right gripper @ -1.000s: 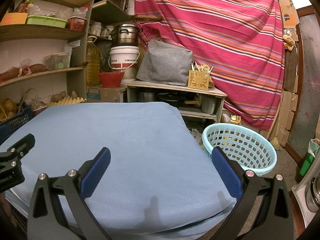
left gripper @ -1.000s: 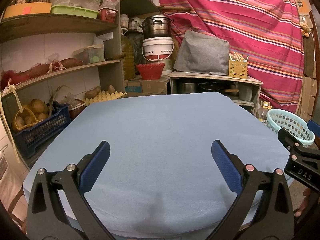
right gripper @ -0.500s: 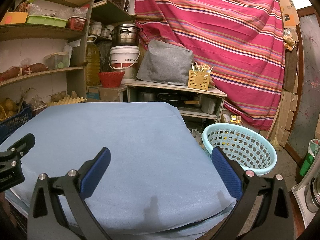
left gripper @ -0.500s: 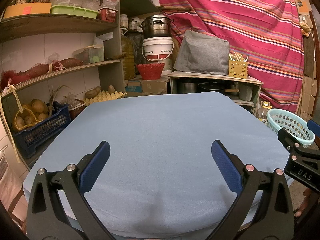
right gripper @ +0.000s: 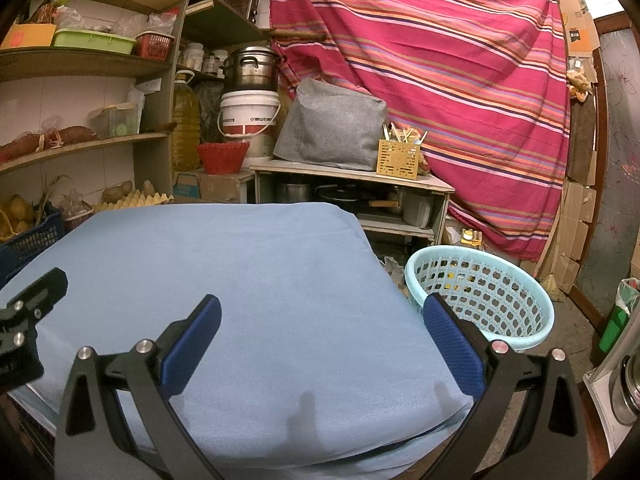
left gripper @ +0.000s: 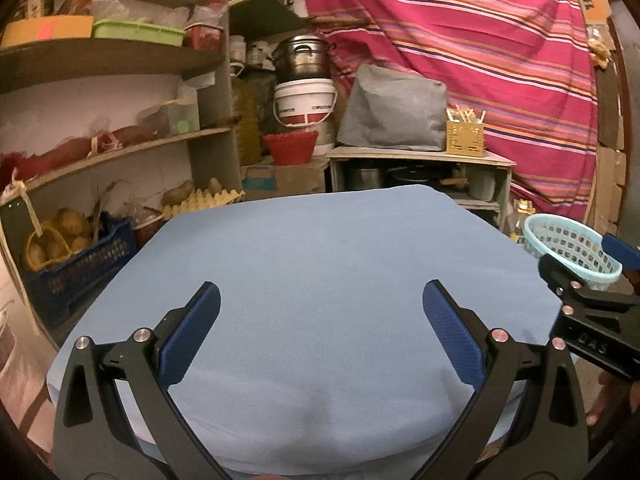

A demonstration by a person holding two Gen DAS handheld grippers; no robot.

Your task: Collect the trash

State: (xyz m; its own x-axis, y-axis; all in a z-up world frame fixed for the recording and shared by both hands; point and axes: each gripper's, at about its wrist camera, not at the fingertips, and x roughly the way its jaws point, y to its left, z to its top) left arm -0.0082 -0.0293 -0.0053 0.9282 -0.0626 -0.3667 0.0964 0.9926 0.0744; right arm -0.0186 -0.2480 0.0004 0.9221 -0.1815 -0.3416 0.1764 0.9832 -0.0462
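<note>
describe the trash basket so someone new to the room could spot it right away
Start at the big table under the light blue cloth. Off its right side, lower down, stands the basket: round, pale turquoise plastic, walls full of holes. The red basket back by the shelves sits higher up and is smaller.

The left gripper (left gripper: pixel 320 316) and the right gripper (right gripper: pixel 322 318) were held level, side by side, jaws spread wide, nothing gripped between the fingers.
</note>
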